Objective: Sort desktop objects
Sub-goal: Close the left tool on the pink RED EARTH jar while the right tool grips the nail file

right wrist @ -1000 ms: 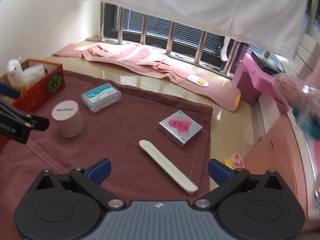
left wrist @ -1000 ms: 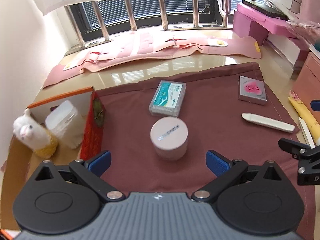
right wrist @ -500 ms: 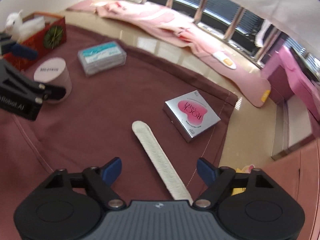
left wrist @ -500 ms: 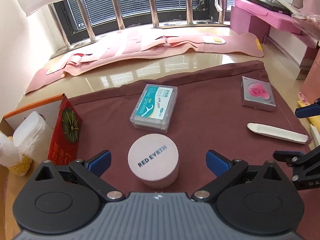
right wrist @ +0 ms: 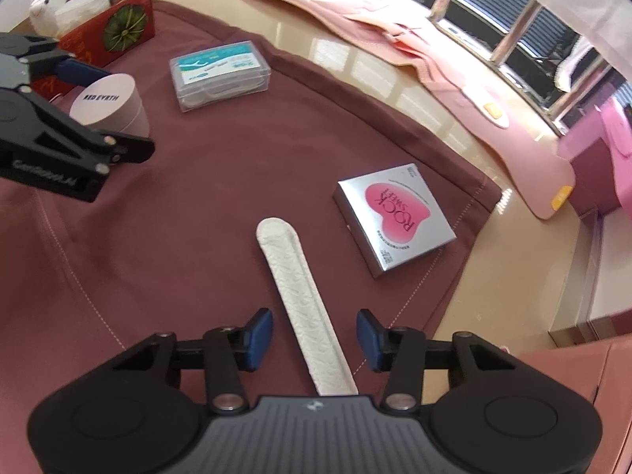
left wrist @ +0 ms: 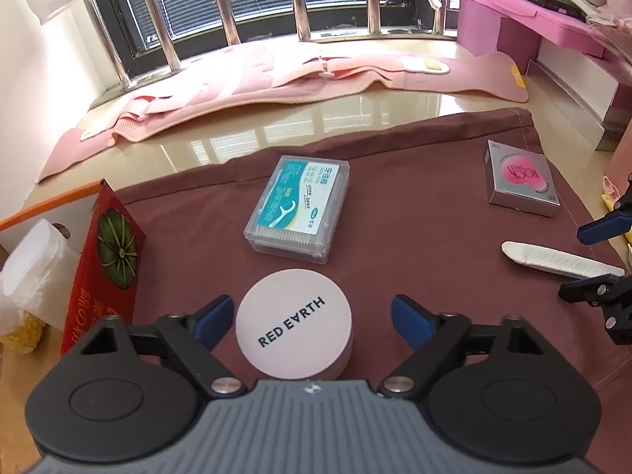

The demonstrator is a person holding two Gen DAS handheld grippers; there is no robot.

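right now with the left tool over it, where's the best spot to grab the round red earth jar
Grip the round jar across its straight side wall just below the lid, coming from above. It stands upright on the cloth with both flanks free, and the left tool already straddles it. The jaws are closing; the pads look not yet pressed on.

Both grippers have come down toward the maroon cloth [left wrist: 395, 197]. The left gripper [left wrist: 312, 322] now straddles the round pink jar [left wrist: 294, 326], jaws closing. The right gripper [right wrist: 314, 333] has rolled to straddle the white sleeve [right wrist: 300, 300], jaws closing
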